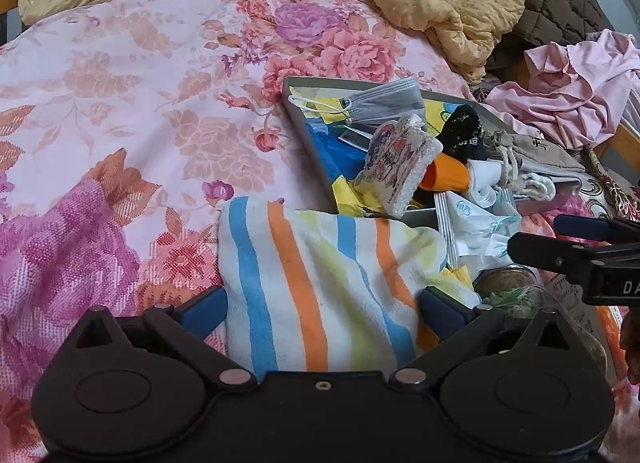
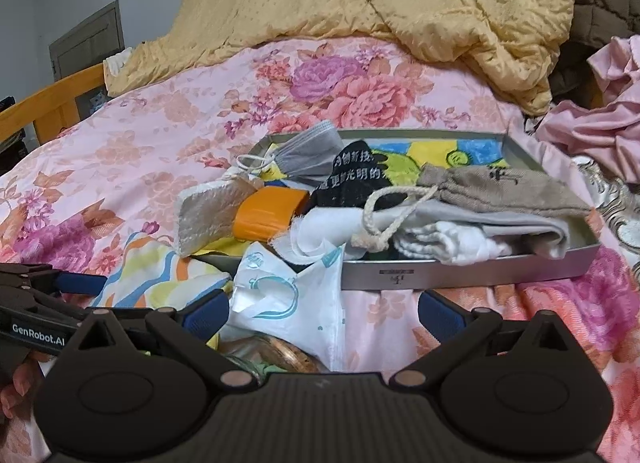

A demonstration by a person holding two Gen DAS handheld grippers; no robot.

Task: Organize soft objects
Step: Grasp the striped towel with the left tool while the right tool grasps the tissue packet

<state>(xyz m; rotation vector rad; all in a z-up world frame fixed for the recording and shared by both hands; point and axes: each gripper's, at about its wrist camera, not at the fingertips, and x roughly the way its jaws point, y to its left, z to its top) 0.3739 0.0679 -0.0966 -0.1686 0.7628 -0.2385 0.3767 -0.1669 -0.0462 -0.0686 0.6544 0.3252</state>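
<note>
soft, even indoor light, moderately bright, with only faint shadows among the folds of the yellow quilt (image 2: 400, 3). no glare. both views bow strongly outward, with dark corners. the floral bedcover (image 1: 140, 103) is sharp mid-frame and coarser, slightly smeared near the rims.

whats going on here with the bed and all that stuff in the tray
A person is sorting soft things on a flowered bed, a two-finger gripper in each hand. The left gripper is open over a striped towel that lies just in front of a shallow grey tray. The right gripper is open too, over a white plastic packet at the tray's near edge. The tray already holds a grey face mask, a sponge, an orange piece, a black cloth and a drawstring pouch. Nothing is gripped.
</note>
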